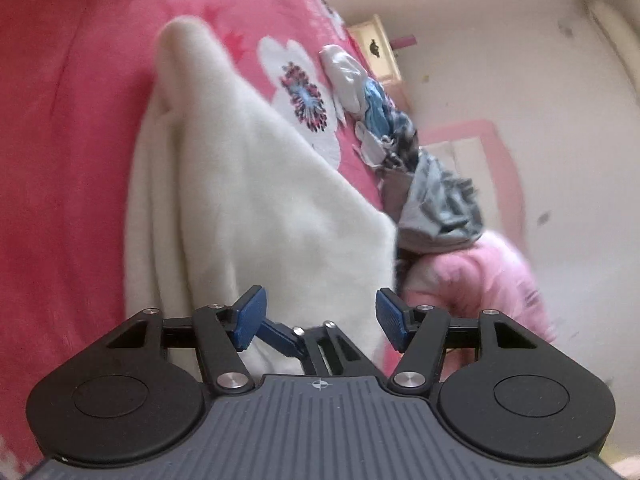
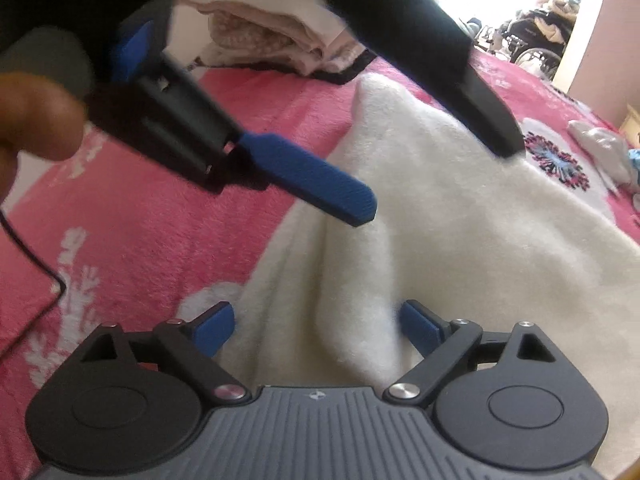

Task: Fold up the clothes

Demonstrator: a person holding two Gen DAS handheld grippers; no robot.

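Two grippers hover over one cream fleece garment (image 2: 460, 220) that lies spread on a pink flowered blanket (image 2: 140, 220), and the coming move turns on how the garment's long axis runs against them. In the right wrist view the fleece stretches away from the camera toward the blanket's far edge, narrowing to a rounded end near a stack of already folded pale clothes (image 2: 260, 32); a raised ridge of cloth runs along that same line, straight out from between the right gripper's (image 2: 316, 330) blue pads. Those pads stand wide apart with the ridge lying between and below them, not pinched.

The left gripper (image 1: 320, 316) comes in from the left side of the right wrist view, angled across the garment, one blue finger (image 2: 320, 184) poised above the fleece near its left border. In its own view the jaws stand partly apart with cream cloth showing behind the gap; nothing is clamped, and whether a pad brushes the pile I cannot tell through the blur.

My judgement is that the right gripper is nearer the garment's close end and lined up with its length, while the left is better placed for the side border. A fold across the short way would want both to take hold along one long edge.

Beyond the fleece, along the blanket's right edge, a heap of unfolded clothes (image 1: 400, 140) waits, with a pink garment (image 1: 488, 280) at the end nearest the left gripper.
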